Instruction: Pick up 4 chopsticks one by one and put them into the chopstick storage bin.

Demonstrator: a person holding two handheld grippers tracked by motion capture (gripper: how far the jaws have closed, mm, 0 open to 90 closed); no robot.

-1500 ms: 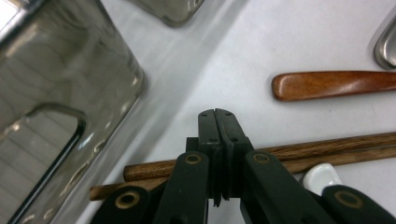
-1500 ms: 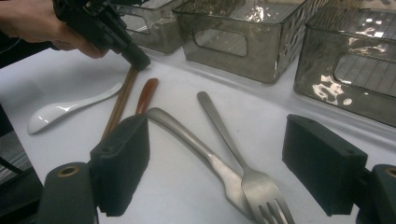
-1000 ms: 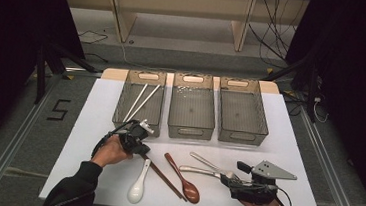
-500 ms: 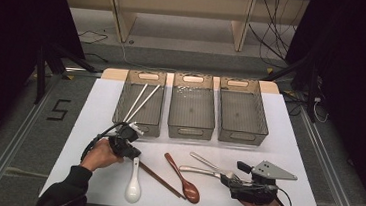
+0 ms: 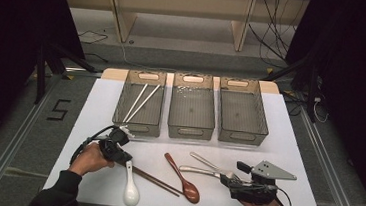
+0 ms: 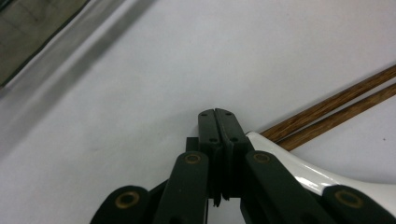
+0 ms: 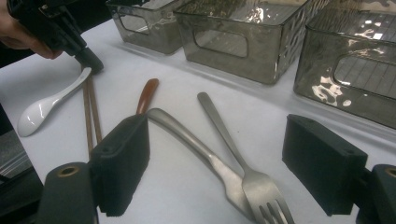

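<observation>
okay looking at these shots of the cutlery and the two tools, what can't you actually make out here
- White spoon: in the left gripper view the left tool, jaws shut, covers most of it.
- Metal spoon: bowl hidden under the fork in the right gripper view.
- Wooden chopsticks: cut off by the frame edge, left gripper view.
- Middle bin: pale specks at its far end, too small to identify, high view.

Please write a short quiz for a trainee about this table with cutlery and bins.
1. True or false: the left hand-held gripper is shut.
2. What lies in the left bin? A) forks B) white chopsticks C) spoons
3. Which utensils lie between the jaws of the open right hand-held gripper?

Key: 1 true, with nothing between the jaws. 2 B. 3 the metal fork and the metal spoon.
</observation>
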